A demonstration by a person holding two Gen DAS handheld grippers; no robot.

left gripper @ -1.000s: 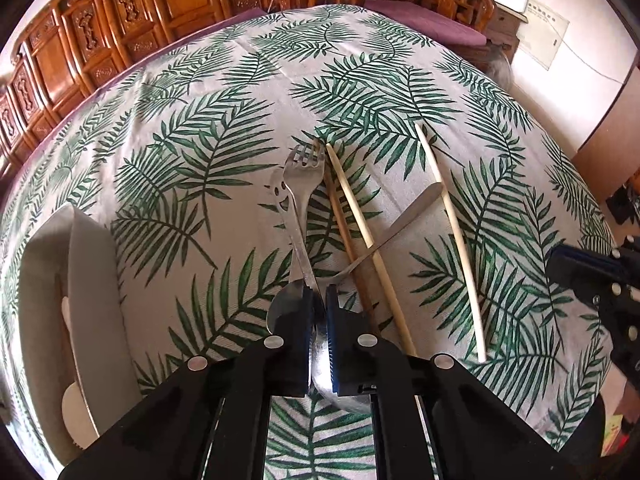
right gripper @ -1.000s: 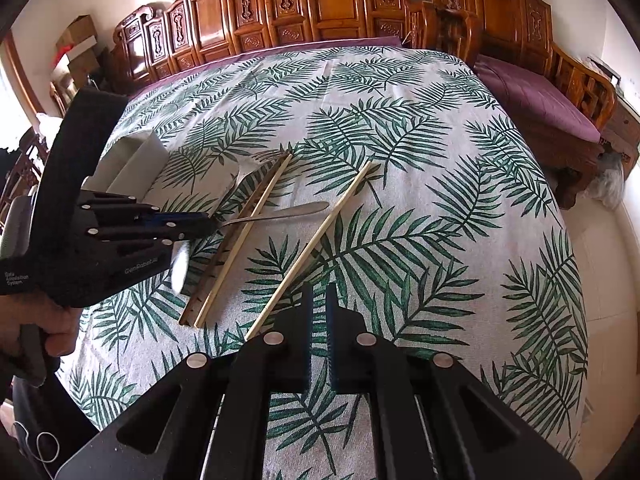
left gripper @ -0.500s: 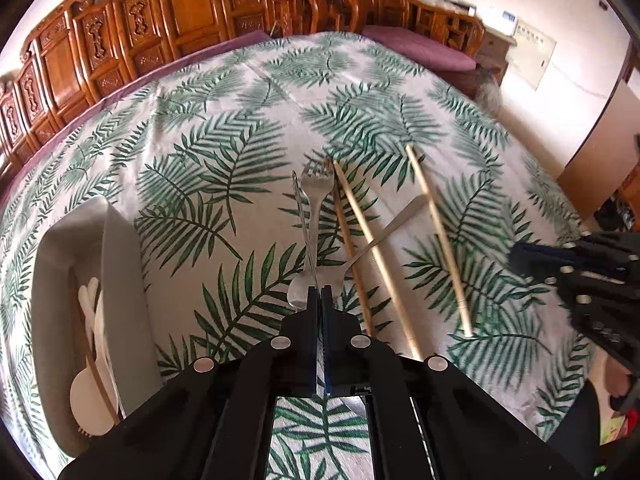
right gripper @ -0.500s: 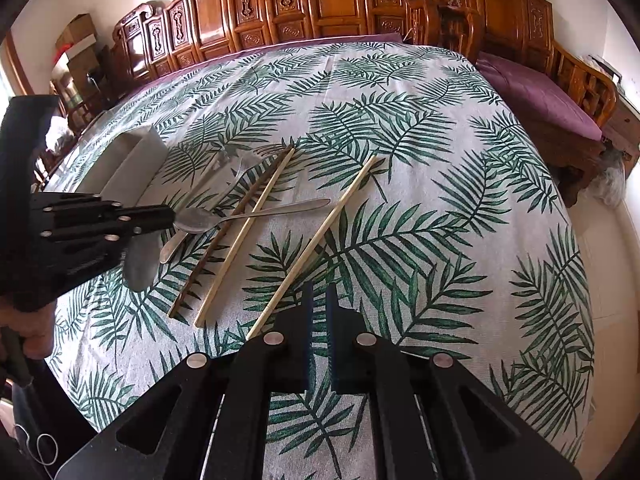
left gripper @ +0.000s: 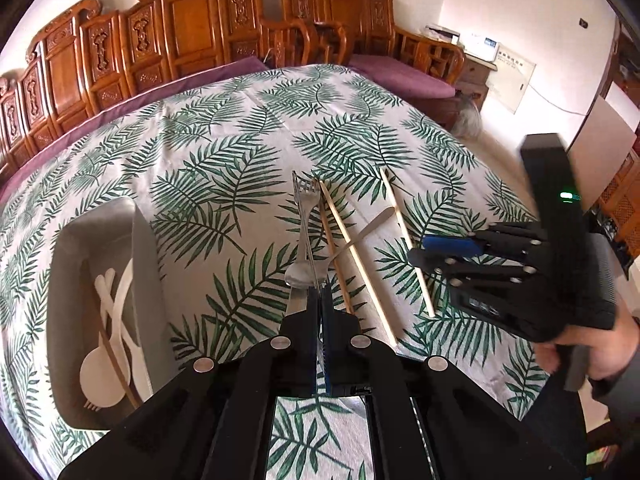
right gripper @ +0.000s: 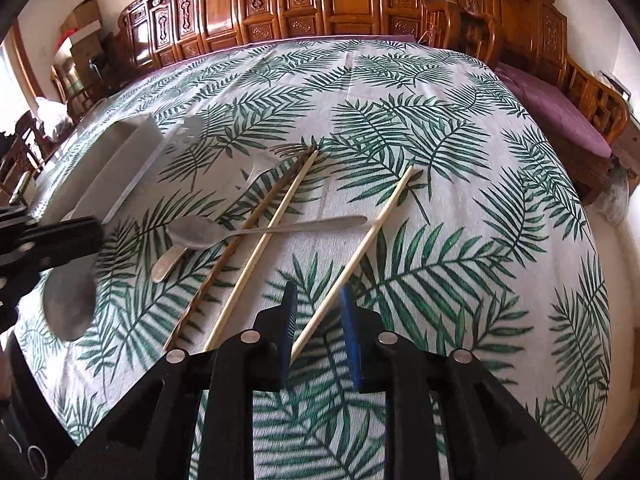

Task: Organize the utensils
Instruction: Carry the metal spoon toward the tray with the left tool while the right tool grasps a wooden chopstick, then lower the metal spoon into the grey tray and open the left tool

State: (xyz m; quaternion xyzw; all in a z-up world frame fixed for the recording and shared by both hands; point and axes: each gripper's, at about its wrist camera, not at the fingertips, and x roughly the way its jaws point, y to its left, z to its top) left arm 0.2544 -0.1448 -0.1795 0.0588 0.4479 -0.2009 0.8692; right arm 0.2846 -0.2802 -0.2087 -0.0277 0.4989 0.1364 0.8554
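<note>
My left gripper (left gripper: 320,300) is shut on a slotted metal spatula (left gripper: 302,216), held edge-on above the table; its wide handle end shows in the right wrist view (right gripper: 70,304). On the leaf-print cloth lie a metal fork (left gripper: 310,208), a metal spoon (right gripper: 200,232), a dark chopstick (right gripper: 240,236) and two pale chopsticks (right gripper: 272,232) (right gripper: 360,252). My right gripper (right gripper: 318,320) is open, low over the near end of the right-hand pale chopstick, its fingers either side of it. The grey tray (left gripper: 68,240) at the left holds white plastic spoons (left gripper: 108,364).
Carved wooden chairs (left gripper: 192,24) and purple cushions (right gripper: 560,108) ring the far side of the table. The right gripper's body and the hand holding it (left gripper: 532,280) fill the right of the left wrist view. The table edge drops off at the right (right gripper: 600,240).
My left gripper has lifted the spatula off the pile and drawn back toward me. My right gripper has opened and come down over the near end of the right-hand pale chopstick.
</note>
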